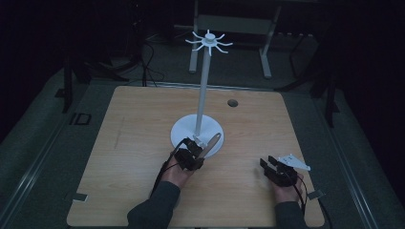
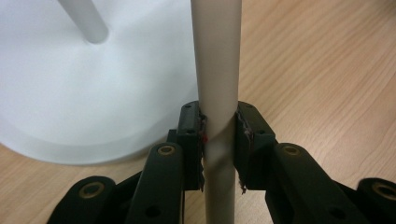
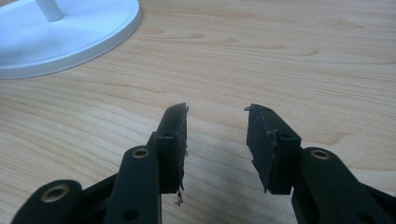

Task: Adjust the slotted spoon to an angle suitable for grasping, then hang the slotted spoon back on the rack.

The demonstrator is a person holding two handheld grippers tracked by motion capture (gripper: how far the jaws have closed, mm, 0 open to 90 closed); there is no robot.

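Observation:
A white stand with a round base (image 1: 188,131), a tall pole (image 1: 202,90) and a spoked hook top (image 1: 208,41) rises mid-table. My left gripper (image 1: 193,151) is at the base's near edge, shut on a pale flat strip (image 1: 211,144) that slants up and to the right. In the left gripper view the strip (image 2: 218,70) runs up between the two pads (image 2: 195,140), with the base (image 2: 84,93) behind. My right gripper (image 1: 269,164) rests at the near right, open and holding nothing; in its own view the gripper (image 3: 217,135) is over bare wood.
The wooden table (image 1: 143,143) has a round cable hole (image 1: 232,102) at the back. A grey three-cornered plate (image 1: 295,161) tops the right gripper. Metal brackets (image 1: 79,196) sit at the near corners. Table legs and cables stand on the dark floor beyond.

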